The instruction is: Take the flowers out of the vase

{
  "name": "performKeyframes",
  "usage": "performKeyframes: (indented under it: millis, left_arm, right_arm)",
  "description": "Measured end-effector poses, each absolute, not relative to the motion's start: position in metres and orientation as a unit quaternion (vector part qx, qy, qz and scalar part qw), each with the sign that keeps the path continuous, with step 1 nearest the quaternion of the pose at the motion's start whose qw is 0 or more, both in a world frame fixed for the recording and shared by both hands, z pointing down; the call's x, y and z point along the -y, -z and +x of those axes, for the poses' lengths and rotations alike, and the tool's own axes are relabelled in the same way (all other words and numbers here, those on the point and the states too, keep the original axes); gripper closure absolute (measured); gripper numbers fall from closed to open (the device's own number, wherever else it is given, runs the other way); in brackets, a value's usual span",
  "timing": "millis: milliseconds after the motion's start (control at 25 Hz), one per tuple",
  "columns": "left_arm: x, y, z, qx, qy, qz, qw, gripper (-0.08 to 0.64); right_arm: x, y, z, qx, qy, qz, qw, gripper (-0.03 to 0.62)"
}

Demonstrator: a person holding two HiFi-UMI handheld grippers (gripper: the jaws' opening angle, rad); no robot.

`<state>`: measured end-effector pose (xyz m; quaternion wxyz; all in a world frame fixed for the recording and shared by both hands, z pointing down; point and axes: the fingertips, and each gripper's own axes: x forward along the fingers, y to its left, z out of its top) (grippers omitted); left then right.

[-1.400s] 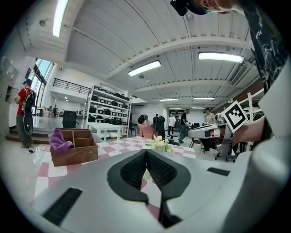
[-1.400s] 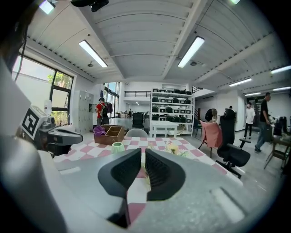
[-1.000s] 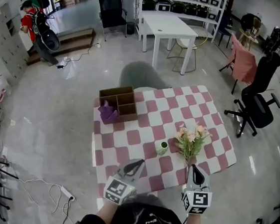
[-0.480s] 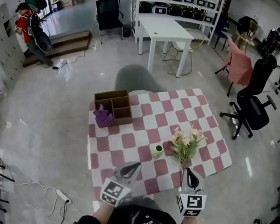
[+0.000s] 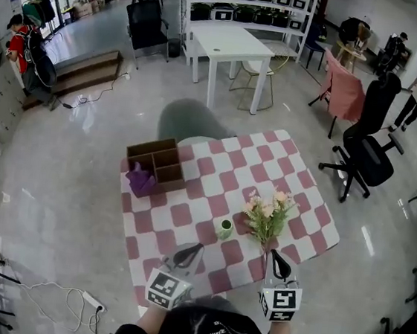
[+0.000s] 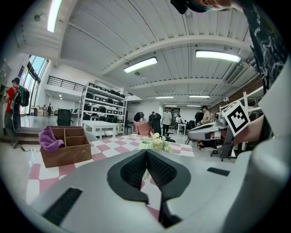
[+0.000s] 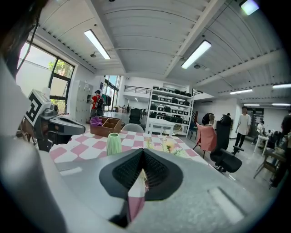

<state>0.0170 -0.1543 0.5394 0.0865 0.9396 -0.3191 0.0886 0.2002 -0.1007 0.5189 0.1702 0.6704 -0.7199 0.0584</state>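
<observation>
Pink-and-cream flowers sit right of the small ribbed green vase, stems pinched in the right gripper. The left gripper is closed and empty. Recommend lowering them flat beside the vase before release.

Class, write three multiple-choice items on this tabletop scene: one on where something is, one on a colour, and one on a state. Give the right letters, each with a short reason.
1. Where is the purple cloth?
A. On the floor
B. In the wooden box
C. Draped over the white table

2. What colour is the vase?
A. Blue
B. Red
C. Green

3. What state are the flowers in?
A. Out of the vase, beside it
B. Standing in the vase
C. Packed into the box

Answers:
1 B: the cloth bulges out of the box's front left compartment.
2 C: the head view and the right gripper view both show a pale green vase.
3 A: the vase's mouth is empty and the bouquet is to its right in the head view.
</observation>
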Motion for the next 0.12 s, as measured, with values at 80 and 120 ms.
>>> performKeyframes:
  millis: [80,120]
  left_arm:
    - [0.1565,-0.5386,0.018,0.321,-0.089,0.939,0.086,0.549]
    - [0.1574,-0.5383,0.0187,0.322,-0.089,0.939,0.086,0.549]
  right_arm:
    - [0.1025,-0.5198,0.2008,0.721,-0.06,0.668,0.175,0.588]
    - [0.1033,-0.5202,0.2013,0.721,-0.06,0.667,0.177,0.588]
